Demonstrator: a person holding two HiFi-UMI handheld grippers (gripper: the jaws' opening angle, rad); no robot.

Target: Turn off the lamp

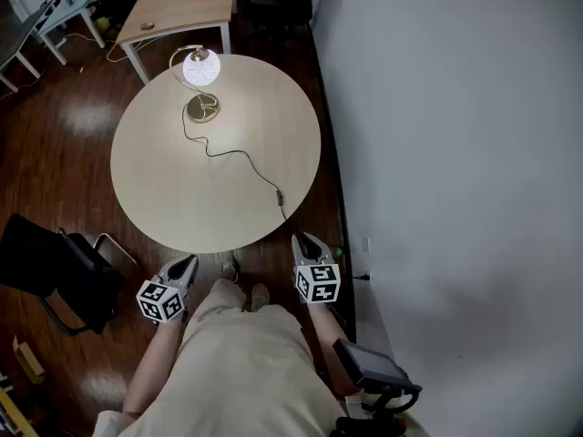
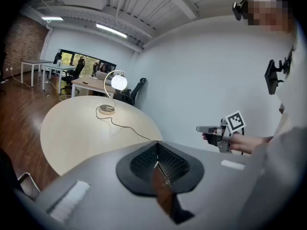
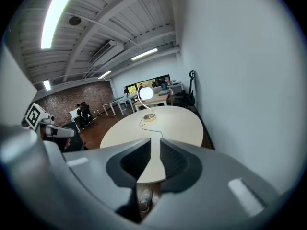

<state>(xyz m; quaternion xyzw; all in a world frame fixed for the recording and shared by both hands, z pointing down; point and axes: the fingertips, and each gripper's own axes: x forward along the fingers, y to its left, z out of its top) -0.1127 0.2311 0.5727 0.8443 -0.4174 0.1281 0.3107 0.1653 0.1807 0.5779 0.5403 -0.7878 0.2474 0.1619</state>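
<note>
Finds the lamp [image 1: 200,85] lit and upright at the far side of the round table [image 1: 164,189], its cord [image 1: 239,156] trailing across the top to a small dark switch [image 1: 280,196] towards the near edge. Holds the left gripper [image 1: 185,267] off that edge, jaws pressed together on nothing. Holds the right gripper [image 1: 306,244] just beside the rim, jaws slightly spread, empty, near the switch.

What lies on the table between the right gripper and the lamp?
The cord with its switch, on otherwise bare table; head view shows it.
</note>
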